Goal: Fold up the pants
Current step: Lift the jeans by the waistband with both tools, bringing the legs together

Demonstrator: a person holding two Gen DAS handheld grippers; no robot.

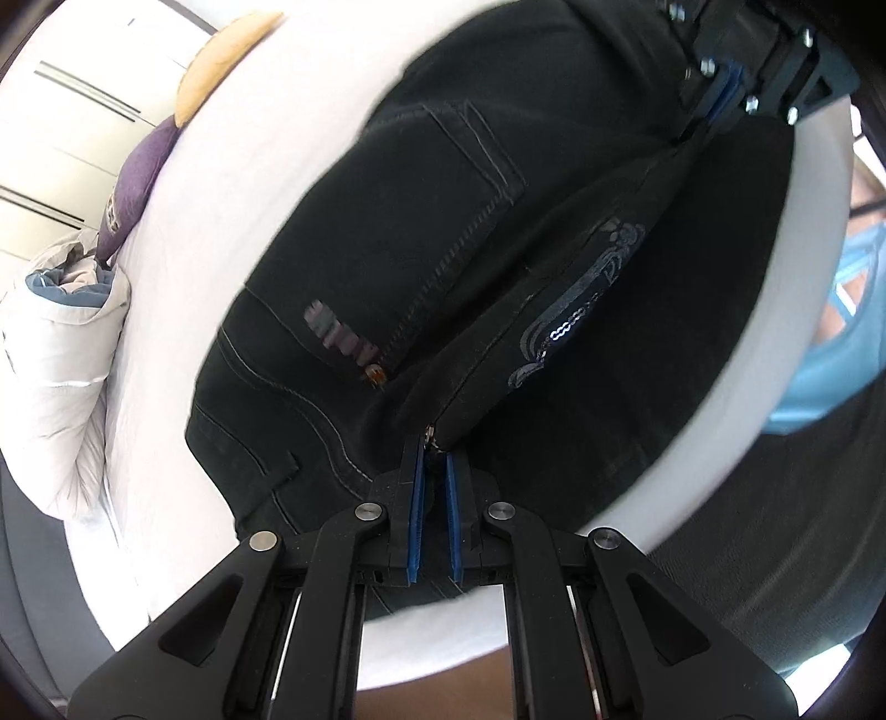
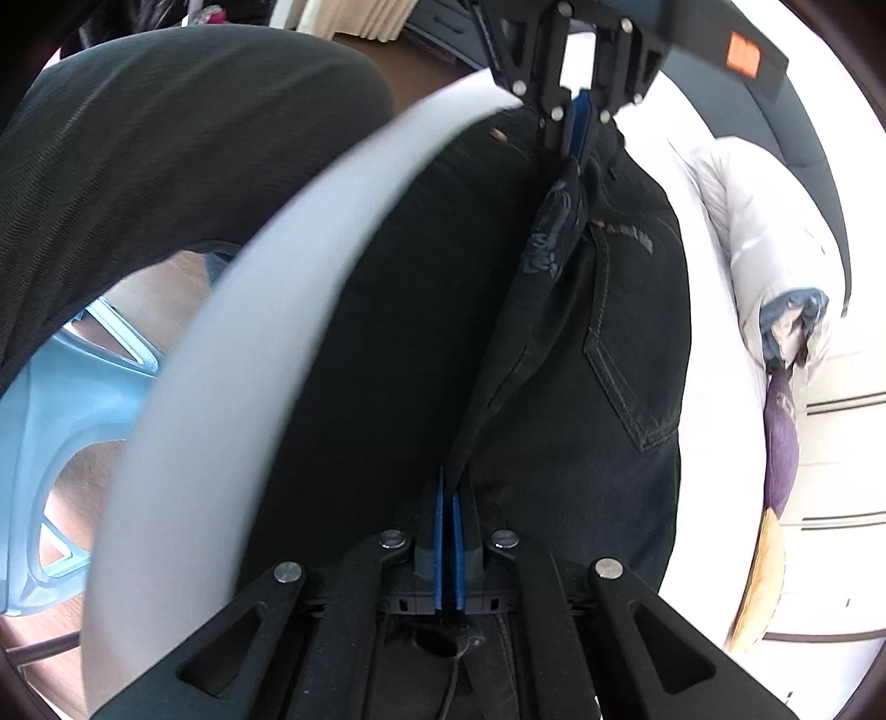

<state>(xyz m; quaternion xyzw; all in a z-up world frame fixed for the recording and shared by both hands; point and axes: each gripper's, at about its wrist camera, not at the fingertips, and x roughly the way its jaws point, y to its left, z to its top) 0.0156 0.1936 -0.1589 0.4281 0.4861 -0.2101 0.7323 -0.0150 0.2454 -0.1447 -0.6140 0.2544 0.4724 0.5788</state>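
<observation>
Jaws of both grippers, left (image 1: 434, 443) and right (image 2: 455, 476), clamped on pants (image 1: 470, 232) edge toward 12 o'clock; soft, heavy denim, best gripped at hems.

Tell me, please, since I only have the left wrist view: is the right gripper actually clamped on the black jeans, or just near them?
Observer: Clamped. In the right wrist view the right gripper has its blue pads pressed together on a raised fold of the black jeans.
Operator: Thank you. Does the left gripper show from that side?
Observer: Yes, the left gripper appears at the top, shut on the same fold's far end, an orange sticker on its body.
Operator: What lies beyond the bed edge on that side?
Observer: A light blue plastic stool stands on a wooden floor, largely hidden behind the white mattress edge.
</observation>
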